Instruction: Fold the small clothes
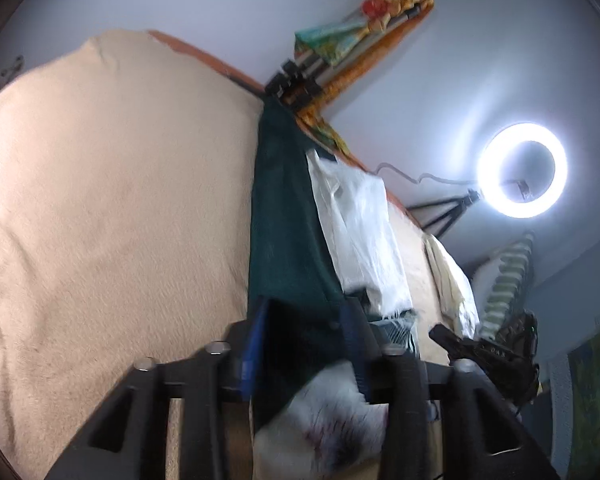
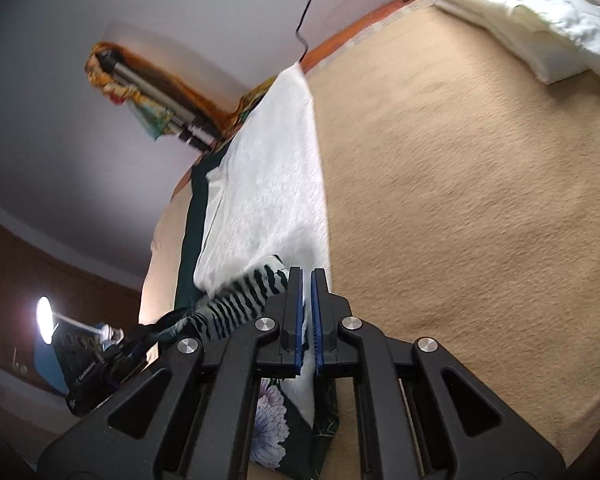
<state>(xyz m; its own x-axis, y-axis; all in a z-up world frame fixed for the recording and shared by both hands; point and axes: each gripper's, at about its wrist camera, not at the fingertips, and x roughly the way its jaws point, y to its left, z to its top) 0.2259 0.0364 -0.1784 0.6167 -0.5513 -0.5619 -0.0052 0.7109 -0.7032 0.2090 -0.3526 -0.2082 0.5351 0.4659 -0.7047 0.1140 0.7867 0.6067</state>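
Observation:
A small garment, dark green with white and zebra-patterned parts, lies in a long strip on the beige blanket. In the left wrist view its green part [image 1: 288,216] runs up from my left gripper [image 1: 304,320], whose blue-padded jaws are closed on the green cloth. White cloth [image 1: 360,224] lies beside it. In the right wrist view the white part [image 2: 272,184] and a striped part [image 2: 244,300] lie ahead of my right gripper [image 2: 306,276], whose jaws are nearly together, pinching the cloth's edge. A floral print [image 2: 268,424] shows under the right gripper.
The beige blanket [image 1: 100,200] covers the bed, also seen in the right wrist view [image 2: 460,200]. A white pillow [image 2: 540,12] lies at the far corner. A ring light [image 1: 522,170] on a tripod stands past the bed edge. A colourful cloth hangs on a tripod [image 1: 352,36].

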